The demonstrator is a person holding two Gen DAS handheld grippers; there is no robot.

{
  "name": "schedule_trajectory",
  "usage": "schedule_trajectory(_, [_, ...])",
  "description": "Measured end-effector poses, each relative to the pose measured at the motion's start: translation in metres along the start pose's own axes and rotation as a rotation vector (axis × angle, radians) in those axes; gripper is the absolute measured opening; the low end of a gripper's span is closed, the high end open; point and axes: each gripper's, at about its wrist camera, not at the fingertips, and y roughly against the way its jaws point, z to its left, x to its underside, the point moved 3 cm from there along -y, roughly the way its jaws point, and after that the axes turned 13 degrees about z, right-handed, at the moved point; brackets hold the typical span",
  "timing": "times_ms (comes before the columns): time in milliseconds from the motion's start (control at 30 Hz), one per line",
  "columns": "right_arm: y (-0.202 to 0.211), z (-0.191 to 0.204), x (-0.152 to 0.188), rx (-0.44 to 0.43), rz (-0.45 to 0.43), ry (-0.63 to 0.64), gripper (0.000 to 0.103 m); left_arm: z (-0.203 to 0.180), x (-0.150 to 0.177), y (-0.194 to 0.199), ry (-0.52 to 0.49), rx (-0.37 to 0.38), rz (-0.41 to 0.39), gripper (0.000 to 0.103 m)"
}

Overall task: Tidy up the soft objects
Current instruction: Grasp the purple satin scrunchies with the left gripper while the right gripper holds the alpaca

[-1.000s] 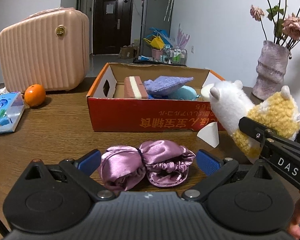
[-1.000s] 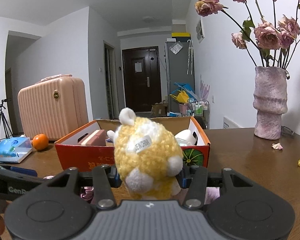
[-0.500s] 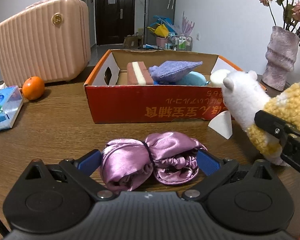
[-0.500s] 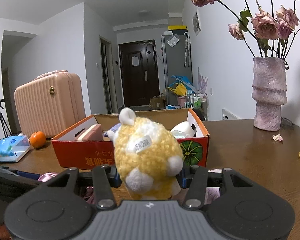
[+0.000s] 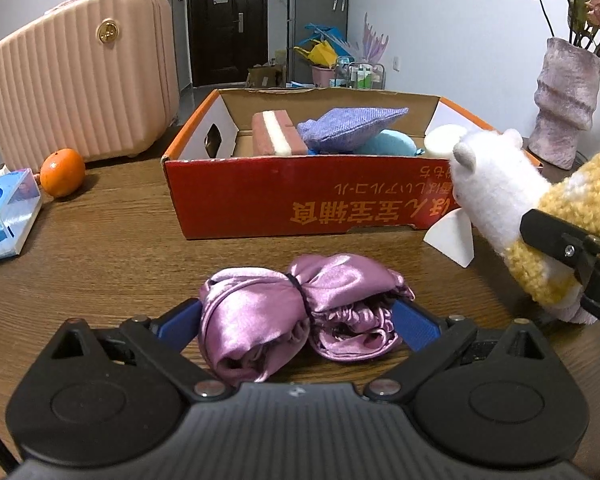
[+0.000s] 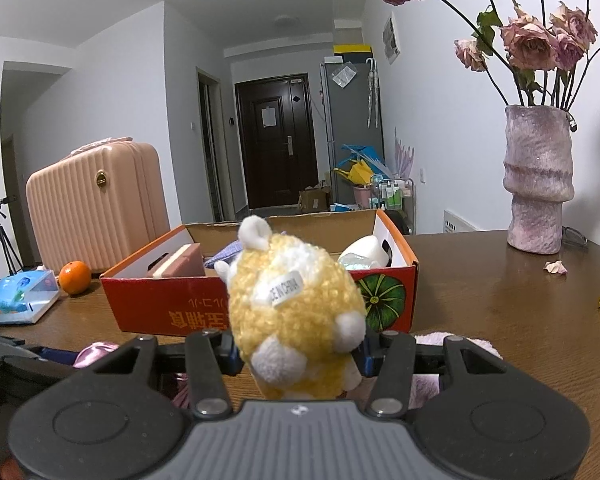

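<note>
A bundled purple satin cloth (image 5: pixel 300 312) lay on the wooden bench (image 5: pixel 112 248) between the left tool's (image 5: pixel 298 322) blue pads, before a red box (image 5: pixel 300 200).

We have the open red cardboard box (image 5: pixel 300 200) mid-table on the brown wooden table (image 5: pixel 100 240). Inside it, left to right: a pink-and-white layered sponge block (image 5: pixel 274 134), a lavender knitted pouch (image 5: pixel 346 128) and a white roll (image 5: pixel 444 142). Far left of the box stands the ribbed pink suitcase (image 5: pixel 80 76); near it lie the orange (image 5: pixel 62 172) and, further left, the blue tissue pack (image 5: pixel 6 210). Far right stands the mauve textured vase (image 5: pixel 566 102). Nearest us lies the tied purple satin bundle (image 5: pixel 296 312); right of it sits the yellow-and-white plush alpaca (image 5: pixel 512 204).
</note>
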Motion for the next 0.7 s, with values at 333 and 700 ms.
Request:
schedule_trajectory(333, [-0.0004,-0.0002,0.0002,-0.002,0.000,0.000,0.049,-0.0016,0.0022,-0.0013,-0.018,-0.026,-0.006,0.068])
schedule_trajectory(700, [0.0009,0.0002,0.0028,-0.015,-0.004,0.001,0.049,-0.0006,0.0034,0.0057,-0.018,-0.032,-0.031,0.031])
